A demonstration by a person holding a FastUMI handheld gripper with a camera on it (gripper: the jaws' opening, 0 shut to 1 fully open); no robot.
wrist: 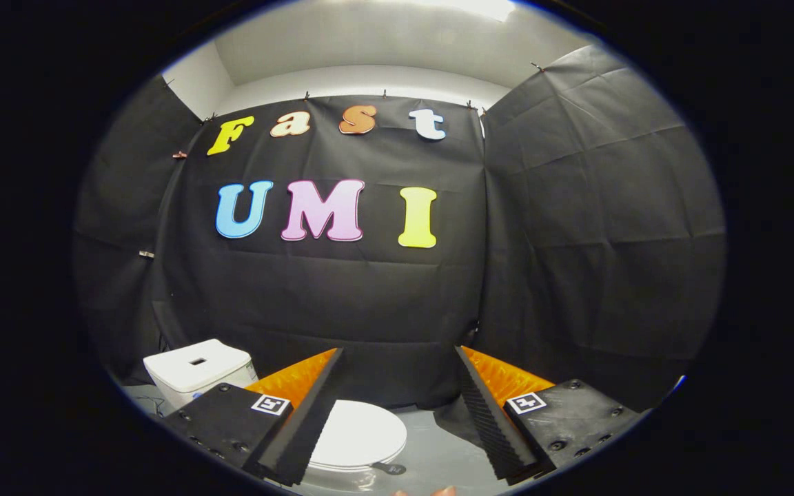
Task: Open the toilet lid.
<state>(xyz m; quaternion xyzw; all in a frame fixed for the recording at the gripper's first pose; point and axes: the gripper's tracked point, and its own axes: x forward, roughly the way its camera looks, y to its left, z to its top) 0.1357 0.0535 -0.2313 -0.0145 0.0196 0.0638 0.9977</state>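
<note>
lid (359, 434): white, lying flat and closed on the bowl, between and below the fingers, nearer the left one
tank (198, 368): white, beside the lid, off to its left and behind
gripper (397, 420): jaws spread wide, gripping nothing, raised above the lid, no contact
floor (438, 448): grey, bare to the lid's right
progress: nothing done; approach, catching the lid edge and lifting all remain
</note>
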